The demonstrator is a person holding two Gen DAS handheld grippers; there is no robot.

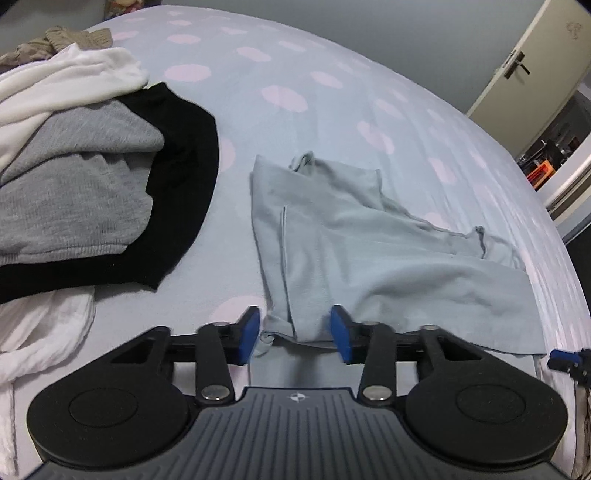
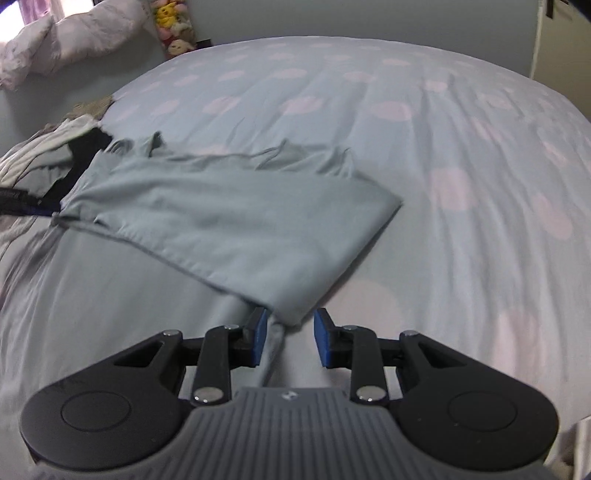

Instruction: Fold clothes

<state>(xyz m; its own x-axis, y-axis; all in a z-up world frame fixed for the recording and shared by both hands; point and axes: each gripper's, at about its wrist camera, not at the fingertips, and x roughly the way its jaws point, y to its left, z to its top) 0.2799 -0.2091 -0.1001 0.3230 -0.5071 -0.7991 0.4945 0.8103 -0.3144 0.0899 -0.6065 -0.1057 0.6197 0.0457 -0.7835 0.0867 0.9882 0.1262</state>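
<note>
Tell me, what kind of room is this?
Most likely a bedroom: a bed with a spotted sheet, a pile of clothes on it, soft toys by the wall, and a door.

I am standing over a bed [image 2: 424, 155] whose pale blue sheet [image 1: 332, 122], dotted with soft pink spots, is filling most of both views. Behind it a plain grey-blue wall [image 2: 351, 18] is running across. At the far right a cream door [image 1: 532, 62] with a dark lever handle [image 1: 517, 65] is standing open, showing a dim cluttered room beyond. Near the left corner, plush toys [image 2: 173, 26] are hanging beside a rumpled pale quilt [image 2: 70, 37], where daylight is coming in.
</note>
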